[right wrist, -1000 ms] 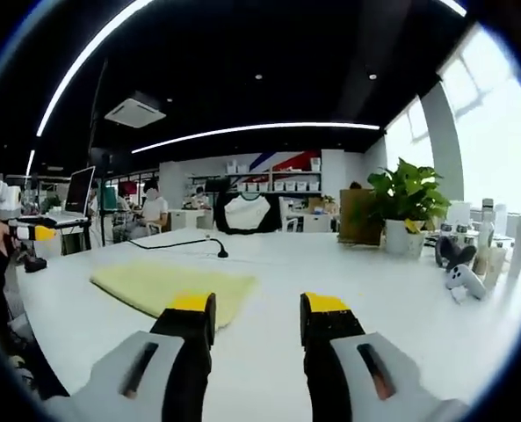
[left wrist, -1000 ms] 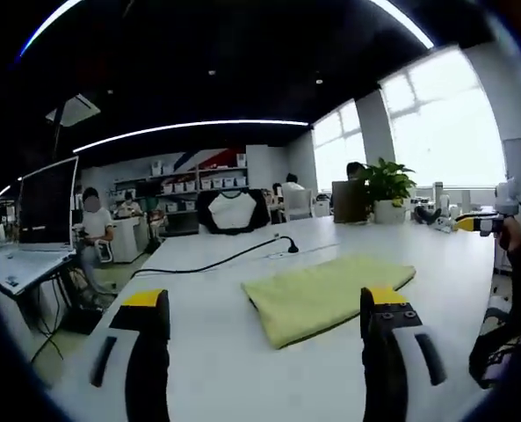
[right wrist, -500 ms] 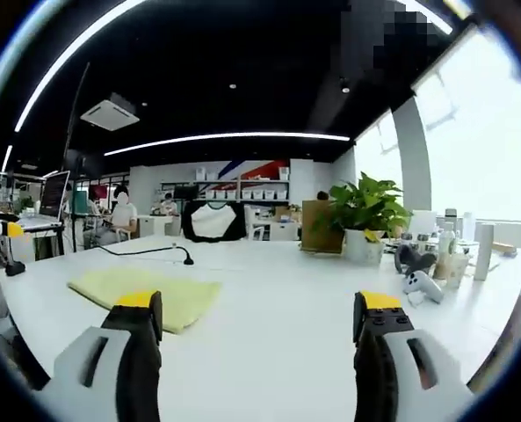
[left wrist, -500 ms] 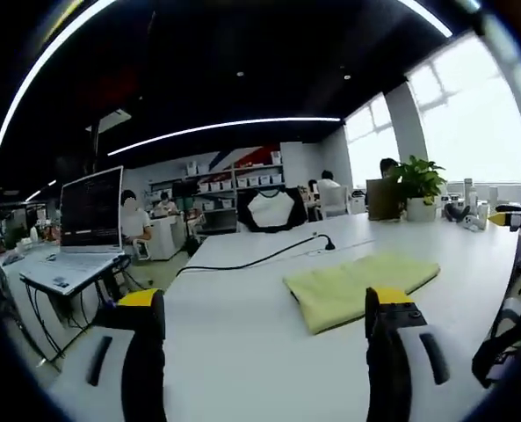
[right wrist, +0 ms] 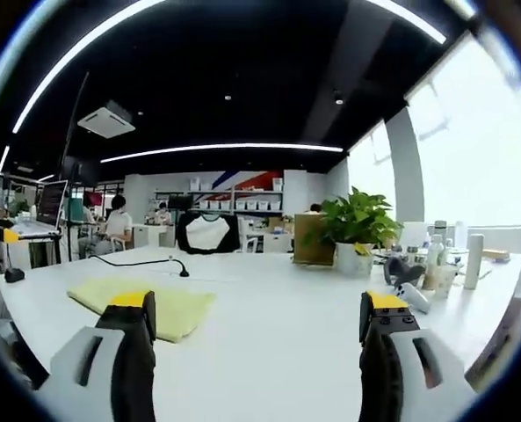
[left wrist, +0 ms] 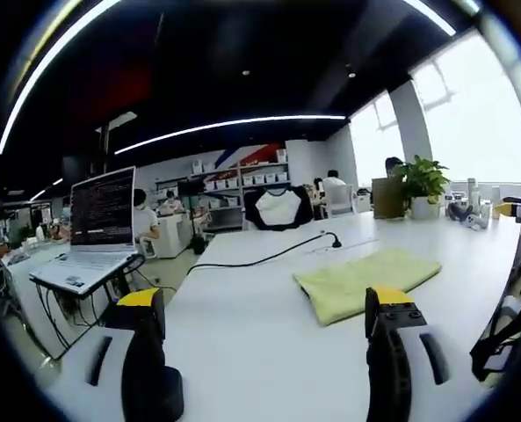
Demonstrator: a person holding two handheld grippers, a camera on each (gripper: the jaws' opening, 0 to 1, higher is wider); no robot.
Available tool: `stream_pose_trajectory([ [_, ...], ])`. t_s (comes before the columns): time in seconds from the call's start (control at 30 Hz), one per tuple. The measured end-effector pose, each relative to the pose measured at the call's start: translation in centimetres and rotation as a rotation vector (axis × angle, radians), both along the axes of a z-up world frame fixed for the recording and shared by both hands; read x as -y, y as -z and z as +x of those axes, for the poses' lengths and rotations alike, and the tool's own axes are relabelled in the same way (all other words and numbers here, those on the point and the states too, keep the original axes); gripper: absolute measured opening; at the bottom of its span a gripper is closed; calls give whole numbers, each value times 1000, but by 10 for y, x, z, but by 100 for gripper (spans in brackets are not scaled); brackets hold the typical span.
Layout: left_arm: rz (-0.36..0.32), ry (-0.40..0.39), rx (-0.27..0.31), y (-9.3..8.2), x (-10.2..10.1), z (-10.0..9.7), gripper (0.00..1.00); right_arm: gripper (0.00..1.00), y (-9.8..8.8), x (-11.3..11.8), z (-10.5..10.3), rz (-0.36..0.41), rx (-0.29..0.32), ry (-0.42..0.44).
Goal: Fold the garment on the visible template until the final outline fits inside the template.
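A folded yellow garment lies flat on the white table; in the right gripper view the same garment sits at the left. My left gripper is open, above the table's near edge, nothing between its jaws; the garment lies ahead, beyond the right jaw. My right gripper is open wide and empty, with the garment just beyond its left jaw. The other gripper shows small at the right edge of the left gripper view, and the other gripper at the left edge of the right gripper view.
A black cable with a small stand runs across the table behind the garment. A laptop sits on a side desk at left. A potted plant, bottles and a controller stand at the table's right. People sit at desks behind.
The right gripper's jaws have opened from nearly together to wide apart. Both views have swung and pulled back a little; the garment lies unchanged.
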State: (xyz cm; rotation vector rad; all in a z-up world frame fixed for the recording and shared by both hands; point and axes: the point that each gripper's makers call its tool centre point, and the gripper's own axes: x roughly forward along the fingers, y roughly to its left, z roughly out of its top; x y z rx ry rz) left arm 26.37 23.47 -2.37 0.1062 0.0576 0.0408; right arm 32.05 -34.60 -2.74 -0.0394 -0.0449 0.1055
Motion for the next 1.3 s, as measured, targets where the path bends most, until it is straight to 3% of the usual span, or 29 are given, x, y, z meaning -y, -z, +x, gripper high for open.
stream_pose_trajectory([
  [0.23,-1,13,17,-7,6,-7,100,99,-5,-5,1,-7,10,-9],
  [0.4,5,13,65,-21,5,-10,100,99,2,-8,3,-10,-21,-22],
  [0.63,13,14,67,-24,4,-10,100,99,7,-14,5,-12,-37,-57],
  [0.8,15,20,65,-25,5,-12,100,99,3,-12,3,-18,-18,-51],
  [1.0,-2,37,110,-36,11,-10,100,99,6,-5,0,-34,-20,-39],
  [1.3,0,75,93,-30,23,-6,100,99,4,6,-10,-29,-16,-8],
])
